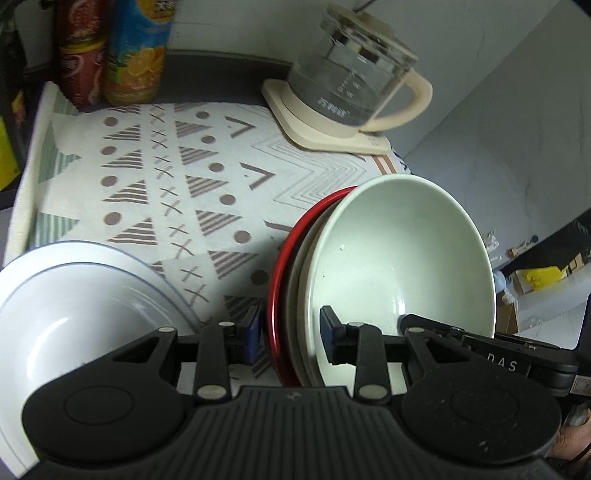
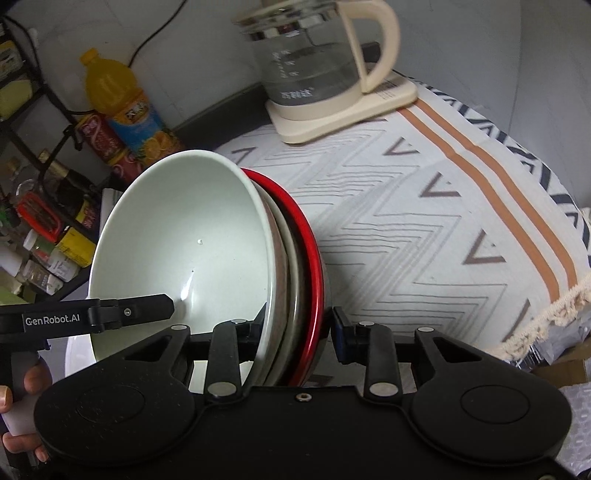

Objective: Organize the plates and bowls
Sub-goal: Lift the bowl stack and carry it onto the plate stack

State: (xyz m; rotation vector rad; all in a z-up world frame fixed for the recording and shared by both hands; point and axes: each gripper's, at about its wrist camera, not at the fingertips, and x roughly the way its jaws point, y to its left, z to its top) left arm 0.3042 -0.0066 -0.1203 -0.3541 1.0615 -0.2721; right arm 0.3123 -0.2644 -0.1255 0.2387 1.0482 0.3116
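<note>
Dim indoor light, soft shadows, heavy fisheye bending, blurred edges.

1. A cloth (image 1: 155,177) with grey triangles, dots, crosses and zigzag lines covers the table top; in the right wrist view it shows orange stripes and a fringed edge (image 2: 546,317).
2. A glass kettle (image 1: 354,81) with a cream handle stands on a cream base at the far side of the cloth.
3. An orange drink bottle (image 2: 118,103) and a red can (image 2: 107,144) stand at the back, near a grey-white wall (image 2: 207,55).
4. A black wire rack (image 2: 40,206) beside the table holds bottles and jars.
5. A dark cable (image 2: 155,33) runs down the wall.
6. Cardboard boxes (image 1: 535,280) lie on the floor beyond the table edge.
</note>
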